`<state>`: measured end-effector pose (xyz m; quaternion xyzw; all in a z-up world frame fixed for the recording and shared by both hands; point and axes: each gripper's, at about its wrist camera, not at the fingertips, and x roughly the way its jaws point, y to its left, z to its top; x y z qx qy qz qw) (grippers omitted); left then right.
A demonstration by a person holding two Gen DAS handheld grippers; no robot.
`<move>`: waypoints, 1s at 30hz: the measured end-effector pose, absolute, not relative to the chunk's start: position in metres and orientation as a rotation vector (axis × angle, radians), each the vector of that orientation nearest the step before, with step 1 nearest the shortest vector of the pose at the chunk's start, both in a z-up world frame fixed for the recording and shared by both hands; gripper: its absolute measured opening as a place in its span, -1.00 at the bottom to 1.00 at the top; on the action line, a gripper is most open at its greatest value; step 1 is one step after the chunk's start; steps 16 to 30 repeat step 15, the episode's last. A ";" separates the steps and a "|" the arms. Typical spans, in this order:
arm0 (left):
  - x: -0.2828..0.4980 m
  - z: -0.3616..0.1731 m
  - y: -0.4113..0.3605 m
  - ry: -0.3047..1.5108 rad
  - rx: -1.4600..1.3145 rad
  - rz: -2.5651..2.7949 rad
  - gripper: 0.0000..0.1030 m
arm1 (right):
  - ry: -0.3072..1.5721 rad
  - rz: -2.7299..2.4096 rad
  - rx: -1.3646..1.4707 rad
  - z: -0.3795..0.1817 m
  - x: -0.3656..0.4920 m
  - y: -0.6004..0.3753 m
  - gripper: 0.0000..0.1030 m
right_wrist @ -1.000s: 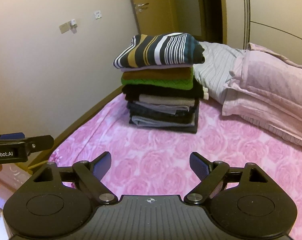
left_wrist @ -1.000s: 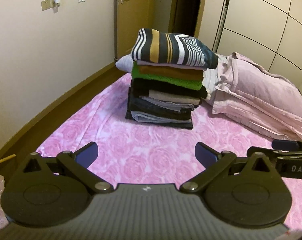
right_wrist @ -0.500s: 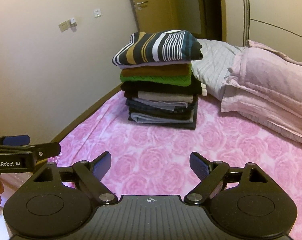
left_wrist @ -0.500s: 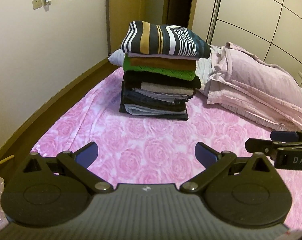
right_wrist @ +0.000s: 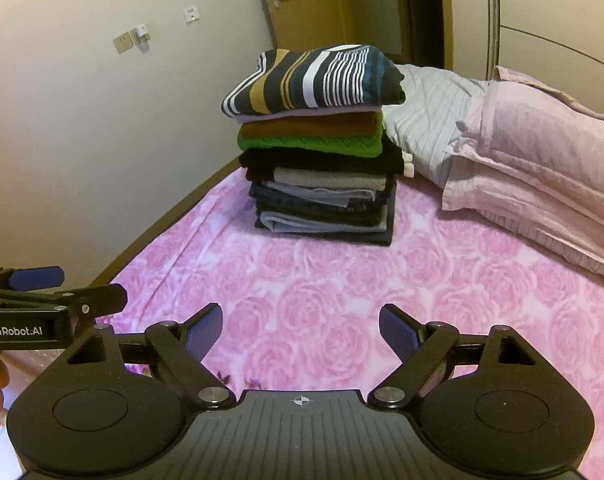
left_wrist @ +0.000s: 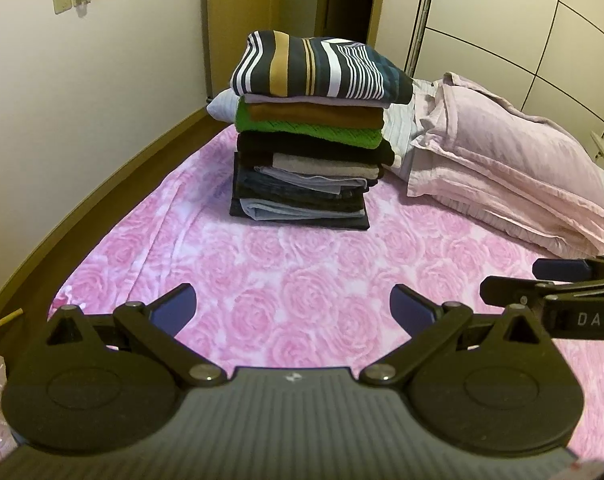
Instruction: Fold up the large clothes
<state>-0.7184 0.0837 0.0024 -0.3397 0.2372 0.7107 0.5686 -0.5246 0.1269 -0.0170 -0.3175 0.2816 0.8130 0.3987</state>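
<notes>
A tall stack of folded clothes (left_wrist: 310,152) (right_wrist: 322,168) stands upright on the pink rose-patterned bedspread (left_wrist: 302,280) (right_wrist: 322,280), topped by a striped dark sweater (left_wrist: 322,66) (right_wrist: 314,80). My left gripper (left_wrist: 291,308) hovers open over the bedspread, well short of the stack, with nothing between its fingers. My right gripper (right_wrist: 302,328) is open too, empty, at a similar distance. Each gripper shows at the edge of the other's view: the right one (left_wrist: 542,292) and the left one (right_wrist: 57,300).
Pink pillows (left_wrist: 514,168) (right_wrist: 542,168) and a striped grey one (right_wrist: 426,120) lie right of the stack. A beige wall (left_wrist: 81,100) and wooden bed edge (left_wrist: 101,184) run along the left. A door (left_wrist: 237,20) and wardrobe panels (left_wrist: 522,40) stand behind.
Both grippers have shifted a little; the stack now sits slightly more to the right and lower in the left wrist view. Jaws stay open and the clothes have not moved.
</notes>
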 end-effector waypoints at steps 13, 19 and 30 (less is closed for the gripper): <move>-0.716 0.000 0.087 0.553 -0.795 1.658 0.96 | 0.731 2.036 -0.812 -0.021 -0.523 0.128 0.61; -0.716 -0.001 0.089 0.556 -0.796 1.656 0.96 | 0.732 2.032 -0.813 -0.021 -0.523 0.129 0.61; -0.716 -0.001 0.089 0.556 -0.796 1.656 0.96 | 0.732 2.032 -0.813 -0.021 -0.523 0.129 0.61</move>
